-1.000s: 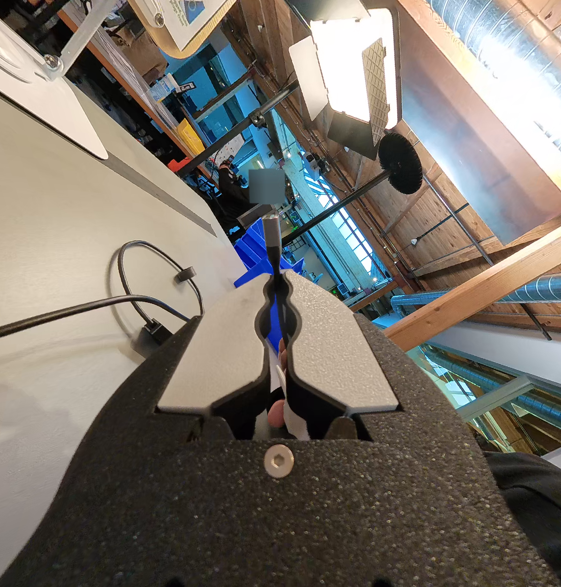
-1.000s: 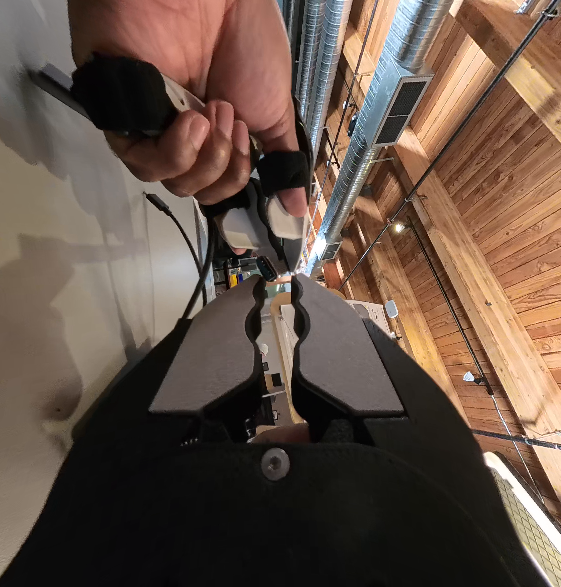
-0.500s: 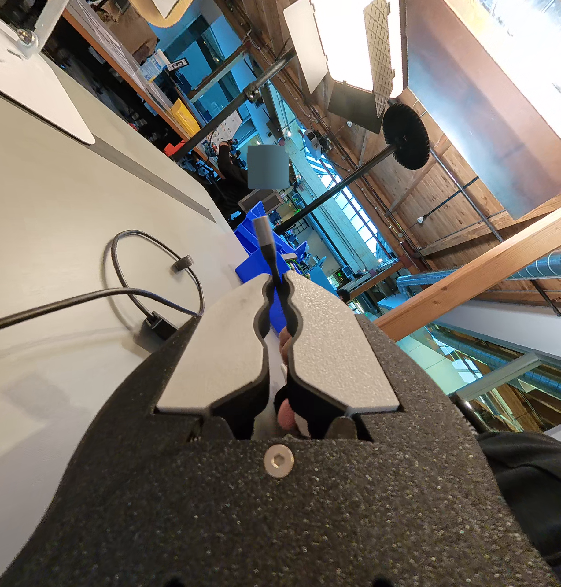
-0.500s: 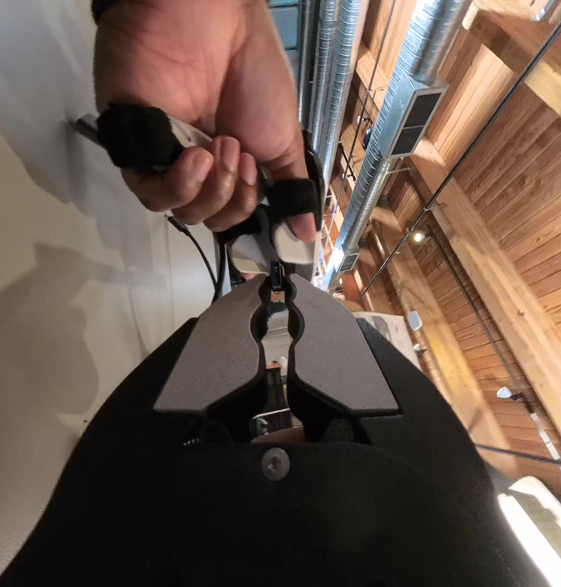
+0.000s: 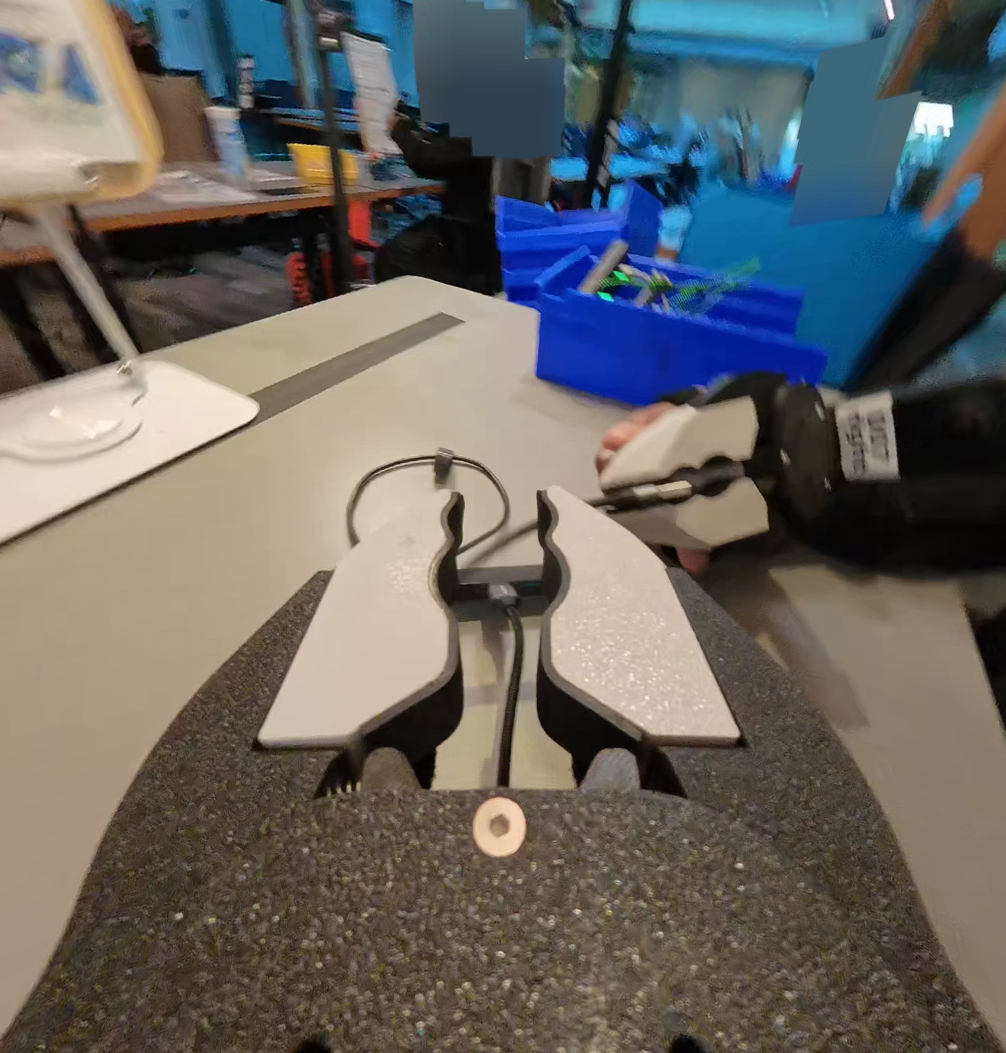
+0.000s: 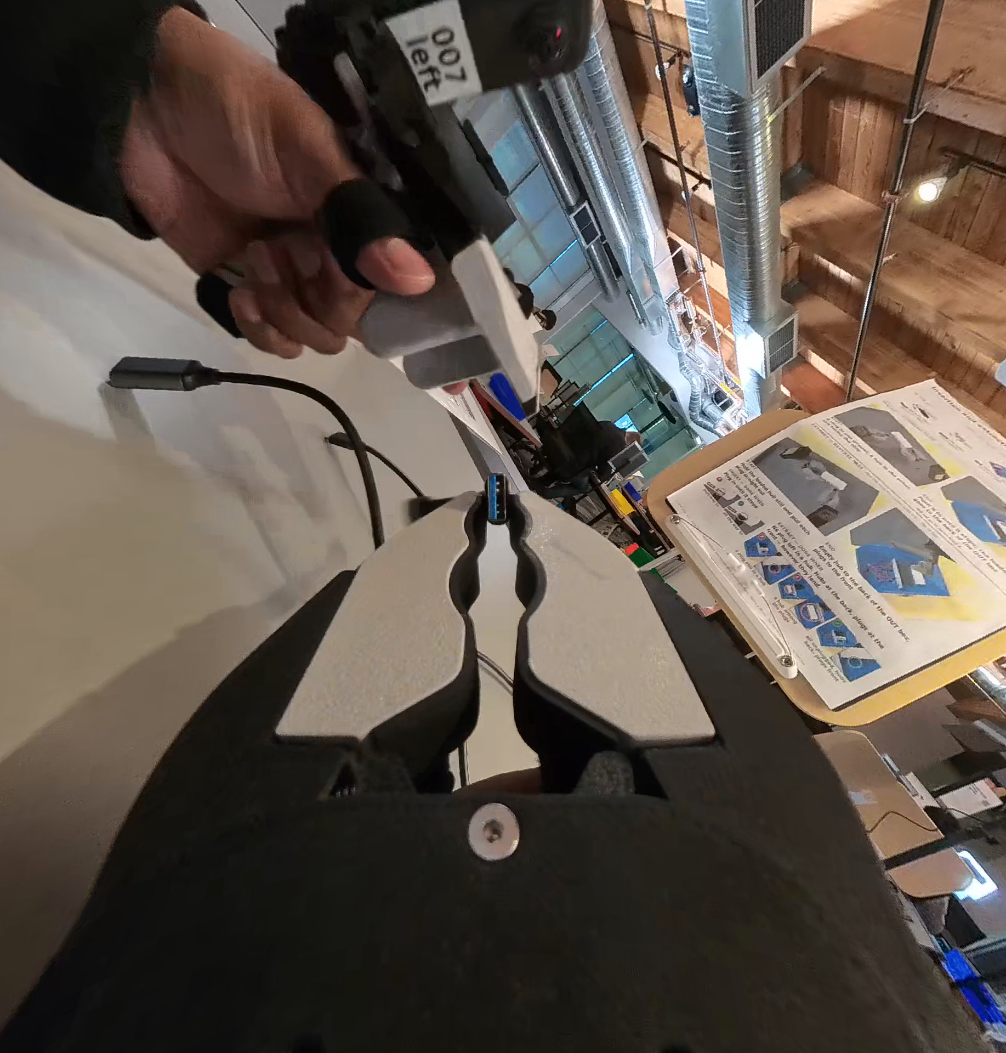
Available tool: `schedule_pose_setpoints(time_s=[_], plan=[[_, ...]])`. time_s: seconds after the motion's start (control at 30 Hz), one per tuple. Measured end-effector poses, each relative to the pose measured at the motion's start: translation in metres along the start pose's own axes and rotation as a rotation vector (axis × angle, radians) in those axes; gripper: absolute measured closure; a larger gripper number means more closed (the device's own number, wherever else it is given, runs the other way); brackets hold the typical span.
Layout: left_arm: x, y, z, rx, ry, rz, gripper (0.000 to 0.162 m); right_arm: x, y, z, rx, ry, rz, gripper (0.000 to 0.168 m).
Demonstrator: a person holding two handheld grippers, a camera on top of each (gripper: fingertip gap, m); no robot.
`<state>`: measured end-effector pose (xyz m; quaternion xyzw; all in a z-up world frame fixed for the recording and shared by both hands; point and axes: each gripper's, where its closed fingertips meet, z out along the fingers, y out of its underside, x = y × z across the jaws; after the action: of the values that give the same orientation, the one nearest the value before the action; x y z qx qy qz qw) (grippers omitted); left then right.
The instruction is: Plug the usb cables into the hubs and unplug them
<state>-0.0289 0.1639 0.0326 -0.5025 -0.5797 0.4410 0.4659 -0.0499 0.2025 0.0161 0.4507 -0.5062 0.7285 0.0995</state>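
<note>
Left gripper [image 5: 499,501]: pale grainy wavy-edged fingers [image 5: 375,615] spread apart, holding nothing; between them on the grey table [image 5: 147,598] lies a dark slim hub [image 5: 500,574], long axis crosswise, with a braided cable [image 5: 510,672] plugged in and running back toward the camera. A thin black lead [image 5: 409,467] loops beyond the hub. Right gripper [image 6: 496,501]: fingers nearly together, clamped on a USB plug [image 6: 496,500] with blue insert, pointing forward out of the tips. A grey-sleeved connector [image 6: 153,373] points left, beside the table.
</note>
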Motion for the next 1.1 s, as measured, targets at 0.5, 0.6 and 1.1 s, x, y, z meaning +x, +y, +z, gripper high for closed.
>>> schedule_pose_setpoints(time_s=[0.5,0.6,1.1], plan=[[0.059,0.008,0.020,-0.038,0.184,0.024,0.140,0.014,0.000,-0.003,0.022,0.058,0.013,0.162],[0.045,0.011,0.021,-0.048,0.014,0.313,0.134,0.012,-0.001,-0.003,0.030,0.046,0.026,0.162],[0.066,0.018,0.022,-0.037,-0.017,0.814,0.138,-0.005,-0.043,-0.016,0.211,-0.099,0.161,0.162]])
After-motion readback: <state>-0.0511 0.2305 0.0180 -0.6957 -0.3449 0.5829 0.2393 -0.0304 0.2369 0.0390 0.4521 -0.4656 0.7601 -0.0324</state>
